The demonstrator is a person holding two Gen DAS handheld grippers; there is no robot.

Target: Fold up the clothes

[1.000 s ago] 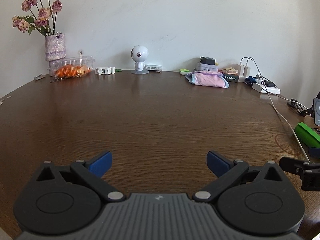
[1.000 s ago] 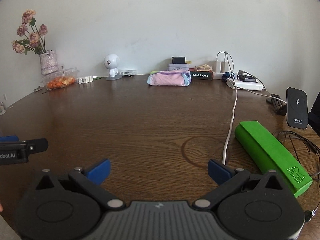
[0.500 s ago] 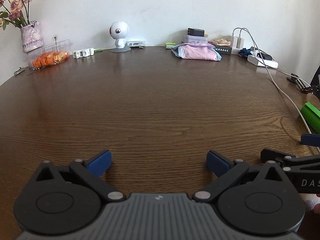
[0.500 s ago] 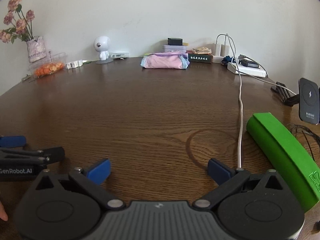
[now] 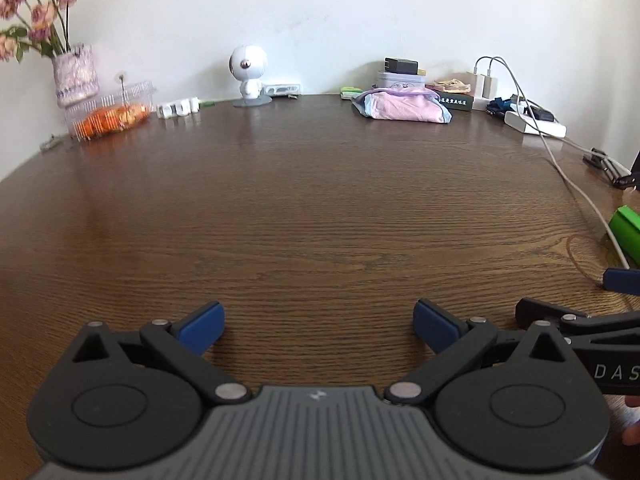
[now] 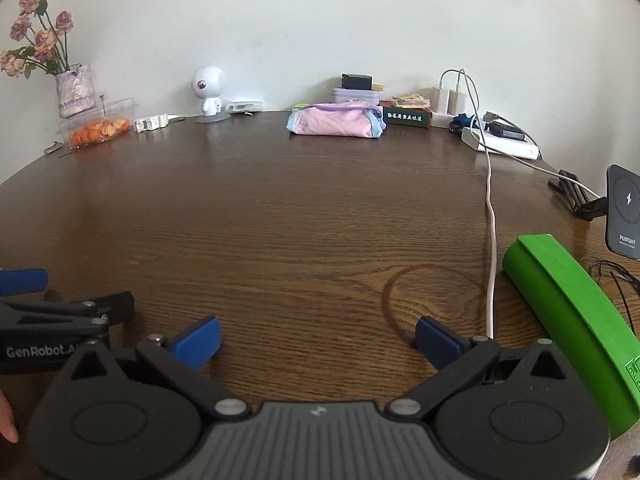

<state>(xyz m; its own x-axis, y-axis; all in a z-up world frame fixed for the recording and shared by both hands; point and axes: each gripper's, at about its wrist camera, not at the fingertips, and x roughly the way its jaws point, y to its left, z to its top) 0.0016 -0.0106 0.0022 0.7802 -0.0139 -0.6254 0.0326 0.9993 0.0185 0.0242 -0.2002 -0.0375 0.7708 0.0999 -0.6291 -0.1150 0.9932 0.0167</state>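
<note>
Claws hover low and empty over the bare near table (image 5: 304, 208), the left gripper (image 5: 319, 322) and the right gripper (image 6: 318, 338) both spread wide. Since a second ago they have drawn side by side, nothing grasped. The folded pink clothes (image 6: 336, 121) lie well apart at the far edge; a white cable (image 6: 491, 240) and green case (image 6: 568, 304) crowd the right

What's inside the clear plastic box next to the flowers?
The clear box holds orange food pieces, seen through its lid and walls. What food it is cannot be told; the box is far off and its ridged plastic blurs the pieces. Anything beneath the top pieces is hidden.
</note>
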